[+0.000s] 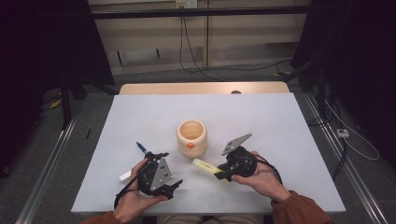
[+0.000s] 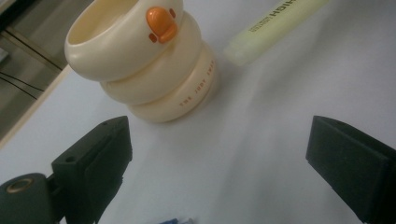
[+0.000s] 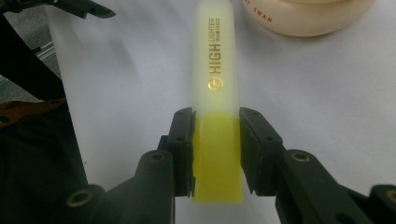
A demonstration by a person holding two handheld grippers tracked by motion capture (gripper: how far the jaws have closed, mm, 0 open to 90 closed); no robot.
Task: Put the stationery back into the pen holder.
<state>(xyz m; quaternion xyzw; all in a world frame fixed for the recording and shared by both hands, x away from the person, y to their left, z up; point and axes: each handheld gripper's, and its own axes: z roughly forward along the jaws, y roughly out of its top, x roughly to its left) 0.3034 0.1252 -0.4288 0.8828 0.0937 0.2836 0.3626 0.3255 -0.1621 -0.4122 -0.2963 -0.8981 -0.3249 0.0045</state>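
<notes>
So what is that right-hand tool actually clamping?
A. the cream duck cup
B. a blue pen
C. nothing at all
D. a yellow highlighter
D: in the right gripper view the jaws of the right gripper press on both sides of the yellow highlighter, its pale cap pointing toward the cream cup.

The cream, ring-stacked pen cup (image 2: 154, 70) looks like smooth, faintly glossy plastic, with a shiny orange plastic beak (image 2: 161, 23) on its top ring. The yellow plastic highlighter (image 3: 215, 116) has a frosted, translucent cap and a glossier body, held by the matt black plastic right gripper (image 3: 216, 149). The white tabletop (image 1: 140, 121) is smooth and matt.
</notes>
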